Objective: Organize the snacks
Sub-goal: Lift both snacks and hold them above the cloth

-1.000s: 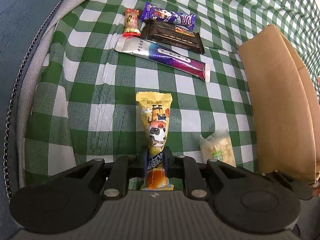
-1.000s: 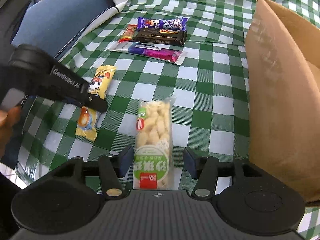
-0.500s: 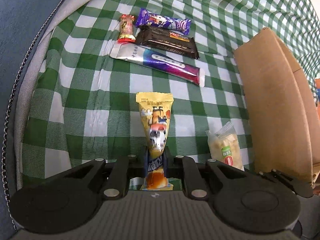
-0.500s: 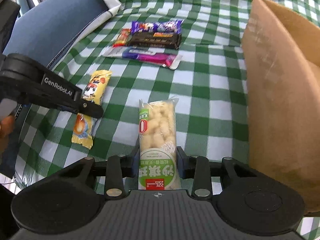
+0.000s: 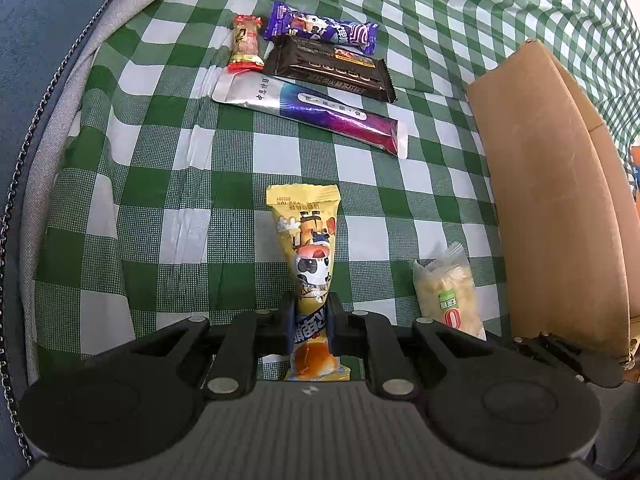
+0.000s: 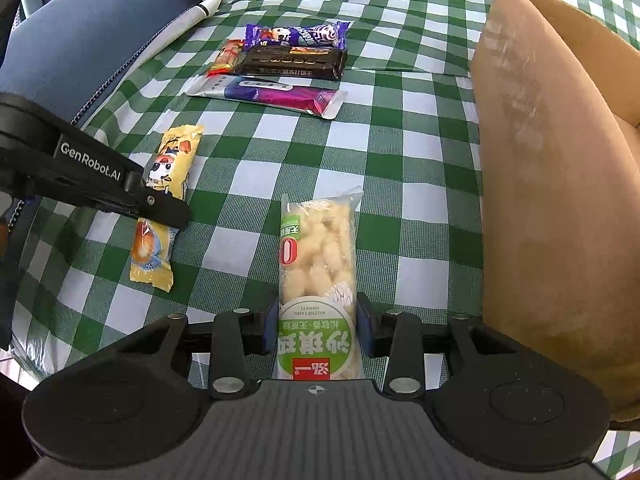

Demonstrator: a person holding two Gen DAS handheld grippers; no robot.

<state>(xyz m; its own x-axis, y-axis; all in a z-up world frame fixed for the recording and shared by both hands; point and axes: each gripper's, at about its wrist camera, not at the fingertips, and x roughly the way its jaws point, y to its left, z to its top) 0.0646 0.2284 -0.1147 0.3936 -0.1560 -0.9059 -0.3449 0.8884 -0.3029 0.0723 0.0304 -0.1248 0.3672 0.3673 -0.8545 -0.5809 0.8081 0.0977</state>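
My left gripper point(image 5: 311, 326) is shut on a yellow cartoon snack packet point(image 5: 306, 240), pinched near its lower end; the same packet point(image 6: 170, 172) shows in the right wrist view held by the left gripper point(image 6: 160, 204). My right gripper point(image 6: 318, 328) is shut on a clear packet of pale puffed snacks with a green label point(image 6: 318, 256), which also shows in the left wrist view point(image 5: 448, 296). Both packets are held just above the green checked cloth point(image 5: 160, 200).
Several snacks lie grouped at the far side: a purple bar point(image 5: 320, 32), a dark bar point(image 5: 332, 70), a silver-purple stick point(image 5: 308, 112) and a small red packet point(image 5: 246, 42). A cardboard box point(image 6: 560, 184) stands at the right. A blue cushion point(image 6: 80, 40) lies left.
My right gripper closed on the puffed snack packet and lifted it a little. My left gripper rose slightly with the yellow packet still held.
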